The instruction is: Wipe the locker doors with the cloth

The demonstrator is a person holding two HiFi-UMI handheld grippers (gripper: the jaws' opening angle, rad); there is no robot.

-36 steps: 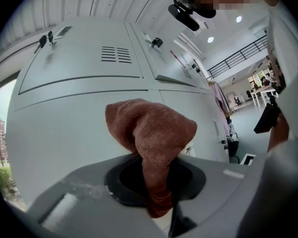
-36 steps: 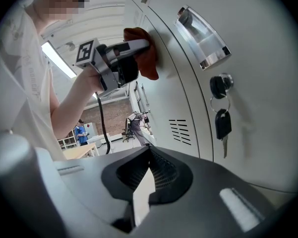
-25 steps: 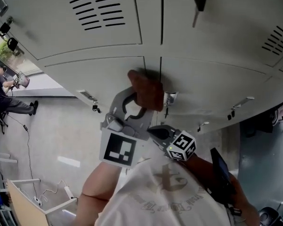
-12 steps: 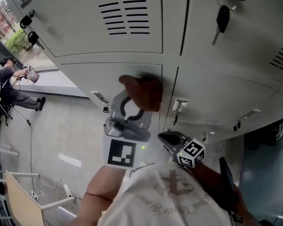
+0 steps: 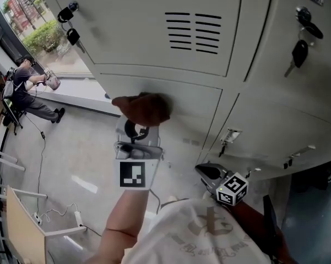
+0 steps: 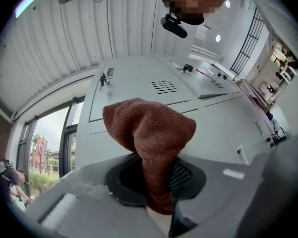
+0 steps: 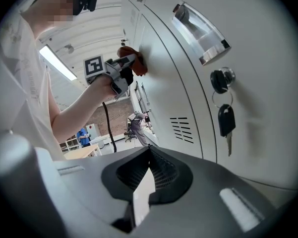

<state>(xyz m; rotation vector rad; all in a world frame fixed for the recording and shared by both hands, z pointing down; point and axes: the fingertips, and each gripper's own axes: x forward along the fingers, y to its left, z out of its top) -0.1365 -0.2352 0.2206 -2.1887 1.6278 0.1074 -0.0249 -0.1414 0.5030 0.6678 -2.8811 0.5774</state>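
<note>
A brown cloth (image 5: 142, 108) is bunched in my left gripper (image 5: 139, 124), which is shut on it. The cloth presses against a pale grey locker door (image 5: 182, 100), left of the seam between two doors. In the left gripper view the cloth (image 6: 151, 133) rises out of the shut jaws and hides the fingertips. My right gripper (image 5: 208, 172) hangs low and apart from the lockers, shut on nothing. In the right gripper view its jaws (image 7: 148, 175) meet, and the cloth (image 7: 134, 63) and left gripper (image 7: 120, 71) show farther along the locker front.
Keys hang from locks on the upper doors (image 5: 298, 53) (image 7: 224, 120). Vent slots (image 5: 193, 32) mark the door above. Small latches (image 5: 229, 136) stick out of the lower doors. A person sits by the window at far left (image 5: 27, 89). A table corner (image 5: 22, 224) stands at lower left.
My left gripper has slid the cloth leftward across the locker door, away from the seam. The right gripper has stayed low beside my body.
</note>
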